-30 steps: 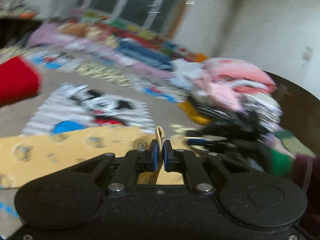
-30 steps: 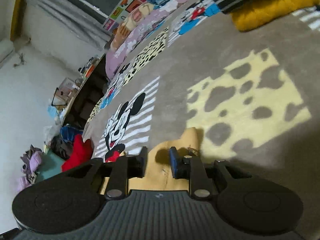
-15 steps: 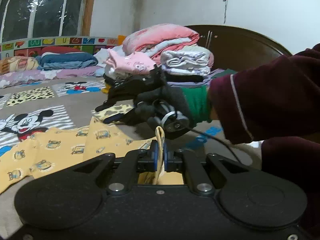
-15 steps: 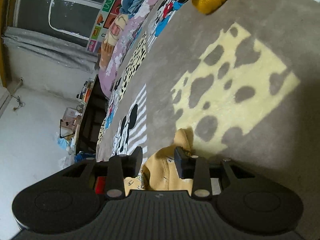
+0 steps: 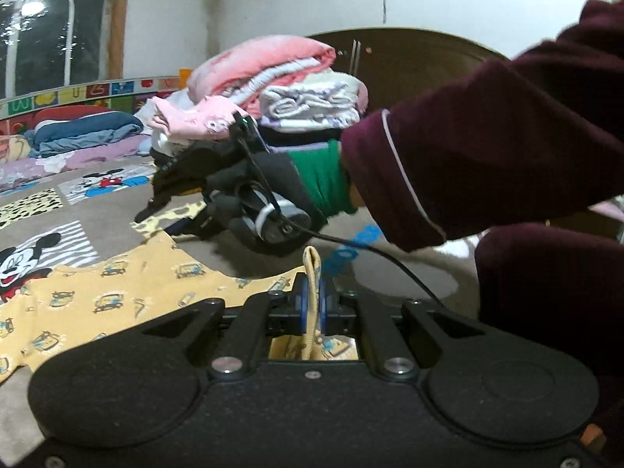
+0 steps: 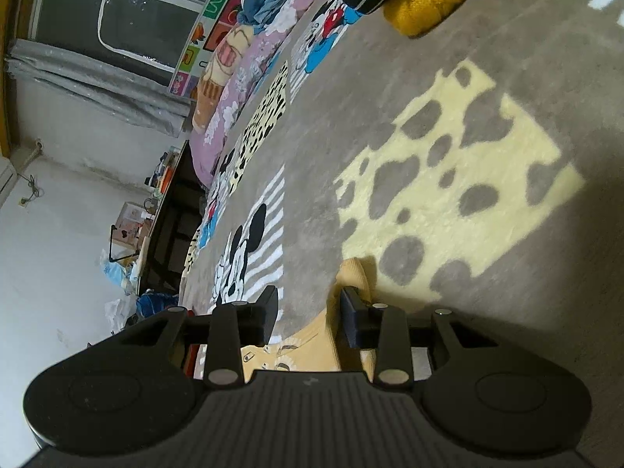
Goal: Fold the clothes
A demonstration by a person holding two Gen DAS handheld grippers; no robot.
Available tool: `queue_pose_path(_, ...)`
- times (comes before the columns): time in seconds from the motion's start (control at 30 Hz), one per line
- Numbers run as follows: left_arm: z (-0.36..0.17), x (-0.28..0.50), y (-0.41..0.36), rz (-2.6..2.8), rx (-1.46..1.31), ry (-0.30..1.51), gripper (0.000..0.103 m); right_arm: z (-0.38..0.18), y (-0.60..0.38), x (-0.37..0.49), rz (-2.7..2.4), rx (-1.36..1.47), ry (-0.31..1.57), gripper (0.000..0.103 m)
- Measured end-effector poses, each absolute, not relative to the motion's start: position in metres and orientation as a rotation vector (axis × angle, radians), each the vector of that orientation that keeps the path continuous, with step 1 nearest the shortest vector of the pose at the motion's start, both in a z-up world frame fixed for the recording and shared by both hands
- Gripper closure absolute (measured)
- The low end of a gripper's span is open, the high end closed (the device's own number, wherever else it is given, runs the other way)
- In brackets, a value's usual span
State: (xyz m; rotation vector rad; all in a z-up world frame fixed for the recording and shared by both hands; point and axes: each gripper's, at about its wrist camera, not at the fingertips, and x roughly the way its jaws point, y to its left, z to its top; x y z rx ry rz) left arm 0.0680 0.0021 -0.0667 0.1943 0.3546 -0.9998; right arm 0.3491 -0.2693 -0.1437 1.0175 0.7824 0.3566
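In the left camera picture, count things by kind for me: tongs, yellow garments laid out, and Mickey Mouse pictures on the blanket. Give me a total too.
Tongs: 2 (left tongs, right tongs)
Yellow printed garment: 1
Mickey Mouse pictures on the blanket: 2 (near one, far one)
Total: 5

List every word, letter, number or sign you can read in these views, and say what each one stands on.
Alphabet border strip along the wall: coloured squares with single characters, one looks like "Z", none read with certainty.
Same strip in the left wrist view: too blurred to read.
Yellow printed garment: small pictures only, no legible text.
Cartoon mouse blanket: pictures only, no words.
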Motion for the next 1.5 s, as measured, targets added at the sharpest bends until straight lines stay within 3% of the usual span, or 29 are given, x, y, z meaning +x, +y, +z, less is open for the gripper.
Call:
queue_pose_path(0.63,-0.090,0.056,-0.024,-1.066,0.504,0.406,0.099,-0.137,-0.258,0.344,0.320,0.788,0.773,0.082)
queue_pose_path(0.7,-0.090,0.053,-0.021,-1.088,0.509,0.421,0.084,-0.135,-0.255,0.344,0.313,0.757,0.780,0.082)
queue_pose_path(0.73,-0.090,0.052,-0.019,-1.100,0.512,0.428,0.068,-0.132,-0.254,0.344,0.311,0.741,0.777,0.080)
queue_pose_path(0.77,-0.090,0.051,-0.017,-1.111,0.515,0.436,0.064,-0.127,-0.253,0.343,0.308,0.723,0.766,0.078)
queue_pose_path(0.83,-0.089,0.049,-0.013,-1.132,0.517,0.450,0.065,-0.117,-0.254,0.339,0.304,0.699,0.731,0.062)
queue_pose_path(0.9,-0.082,0.051,-0.003,-1.137,0.454,0.447,0.065,-0.106,-0.258,0.335,0.295,0.681,0.692,0.059)
queue_pose_path(1.1,-0.076,0.065,0.019,-1.074,0.291,0.469,0.066,-0.069,-0.263,0.300,0.295,0.507,0.596,0.058)
queue_pose_path(1.33,-0.079,0.070,0.043,-0.959,0.278,0.549,0.066,-0.064,-0.251,0.193,0.448,0.456,0.555,0.060)
queue_pose_path(1.5,-0.090,0.095,0.066,-0.900,-0.079,0.739,0.067,-0.085,-0.237,0.117,0.499,0.473,0.565,0.065)
